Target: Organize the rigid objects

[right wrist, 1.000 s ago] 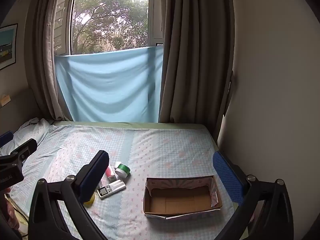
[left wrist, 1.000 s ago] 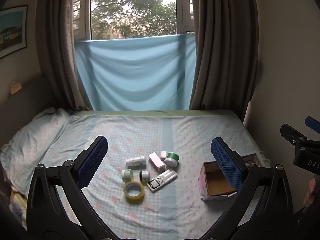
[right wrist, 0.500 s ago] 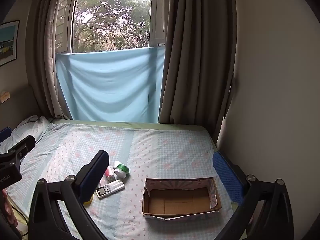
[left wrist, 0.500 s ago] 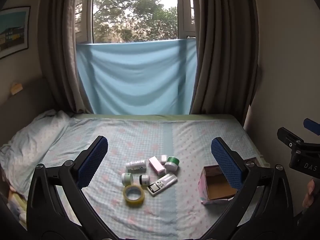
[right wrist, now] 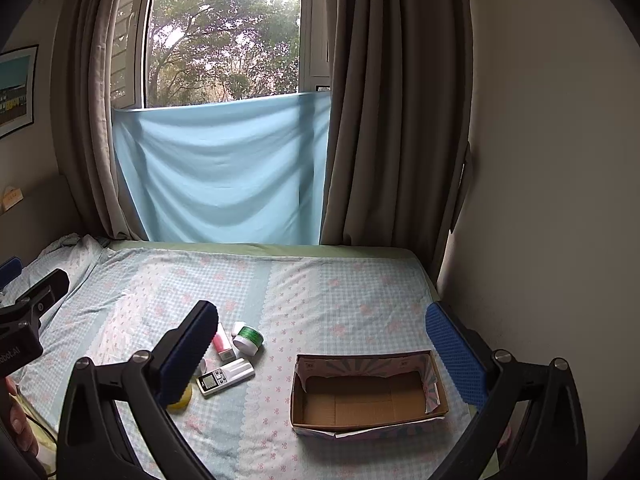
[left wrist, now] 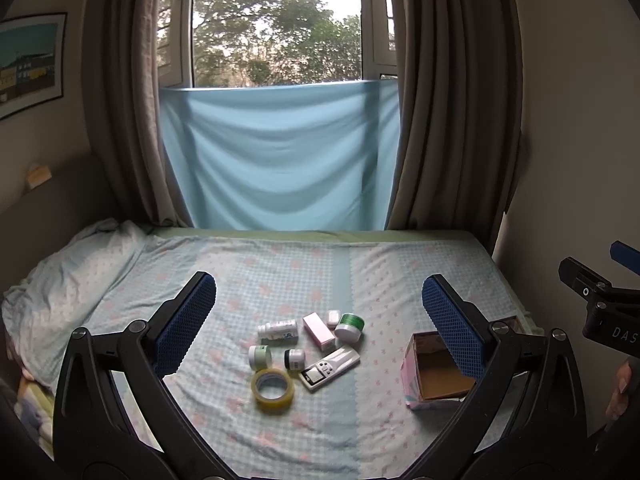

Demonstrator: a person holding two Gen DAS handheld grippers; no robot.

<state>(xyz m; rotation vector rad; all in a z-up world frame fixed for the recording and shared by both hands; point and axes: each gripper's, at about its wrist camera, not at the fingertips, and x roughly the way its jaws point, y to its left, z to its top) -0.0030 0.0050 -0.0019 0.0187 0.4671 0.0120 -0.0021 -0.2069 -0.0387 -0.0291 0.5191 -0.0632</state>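
Left wrist view: the left gripper [left wrist: 320, 320] has its fingers spread wide, holding nothing, above a cluster on the bed: tape roll [left wrist: 272, 390], remote [left wrist: 329, 367], green-lidded jar [left wrist: 349, 326]; right wrist view: the right gripper [right wrist: 320, 350] likewise gapes empty over the cardboard box [right wrist: 366, 394], which holds nothing; sorting seems unstarted.

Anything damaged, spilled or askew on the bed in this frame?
Nothing spilled. The cardboard box has ragged, torn paper edges; the white bottle lies on its side. Both grippers are open, holding nothing.
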